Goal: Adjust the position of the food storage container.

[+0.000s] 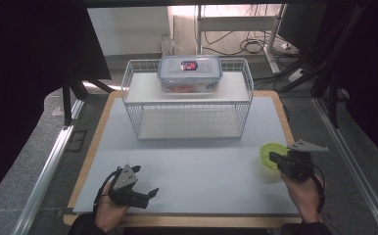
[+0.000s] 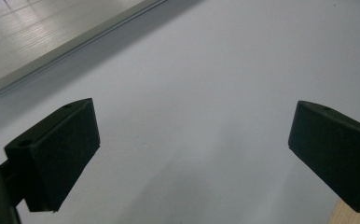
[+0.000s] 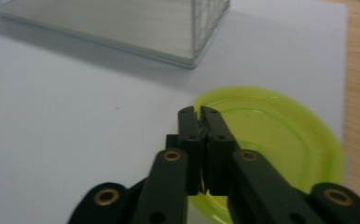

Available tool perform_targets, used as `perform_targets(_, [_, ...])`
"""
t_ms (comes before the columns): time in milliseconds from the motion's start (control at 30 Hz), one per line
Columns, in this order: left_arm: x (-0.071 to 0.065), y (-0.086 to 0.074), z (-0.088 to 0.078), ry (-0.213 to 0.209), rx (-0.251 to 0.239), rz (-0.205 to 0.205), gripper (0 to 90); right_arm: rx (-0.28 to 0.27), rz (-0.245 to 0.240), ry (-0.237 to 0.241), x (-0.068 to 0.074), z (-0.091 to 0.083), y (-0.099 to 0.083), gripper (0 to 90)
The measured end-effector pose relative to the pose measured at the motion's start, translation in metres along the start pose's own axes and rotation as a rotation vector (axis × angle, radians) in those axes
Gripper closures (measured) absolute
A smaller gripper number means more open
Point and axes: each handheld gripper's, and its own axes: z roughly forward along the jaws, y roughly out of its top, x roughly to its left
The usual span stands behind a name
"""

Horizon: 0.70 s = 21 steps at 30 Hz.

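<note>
Over at the right edge of the mat point(image 1: 187, 161), the right gripper point(image 3: 199, 111) has its jaws pinched tight on the near rim of the green plate point(image 3: 280, 140), and that is a thin bite: just the lip of the plate sits between the pads. My worry is plain. With 1 edge held and the rest of the plate cantilevered out, it could pivot, droop, or slip free on any quick swing. It sits close to the wooden table border, so a drop there might send it off the side. The wire rack point(image 1: 187, 100) with the lidded box point(image 1: 189, 73) stands well apart across the mat; a tilted plate could clip its wires. Meanwhile the left gripper point(image 2: 192, 140) hovers wide open over bare mat, holding nothing.
</note>
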Motion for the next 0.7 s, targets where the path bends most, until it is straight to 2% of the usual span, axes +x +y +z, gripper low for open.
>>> perform_targets(33, [0.0, 0.0, 0.0, 0.0, 0.001, 0.0, 1.7, 0.0, 0.004, -0.016, -0.003, -0.001, 0.001, 90.0])
perform_targets(67, [0.0, 0.0, 0.001, -0.001, 0.005, 0.001, 1.8, -0.004, 0.01, -0.055, -0.01, -0.003, 0.002, 90.0])
perform_targets(100, [0.0, 0.0, 0.001, -0.001, 0.005, 0.001, 1.8, -0.004, 0.01, -0.055, -0.01, -0.003, 0.002, 90.0])
perform_targets(333, [0.0, 0.0, 0.002, -0.004, 0.014, 0.001, 1.7, -0.017, 0.06, -0.163, -0.036, -0.006, 0.0, 89.8])
perform_targets(433, [0.001, 0.0, 0.002, -0.004, 0.019, -0.01, 1.7, 0.015, 0.077, -0.186, -0.048, -0.001, -0.007, 90.0])
perform_targets(700, [0.0, 0.0, 0.004, -0.014, 0.029, -0.006, 1.7, 0.056, 0.085, -0.228, -0.062, 0.004, -0.016, 90.0])
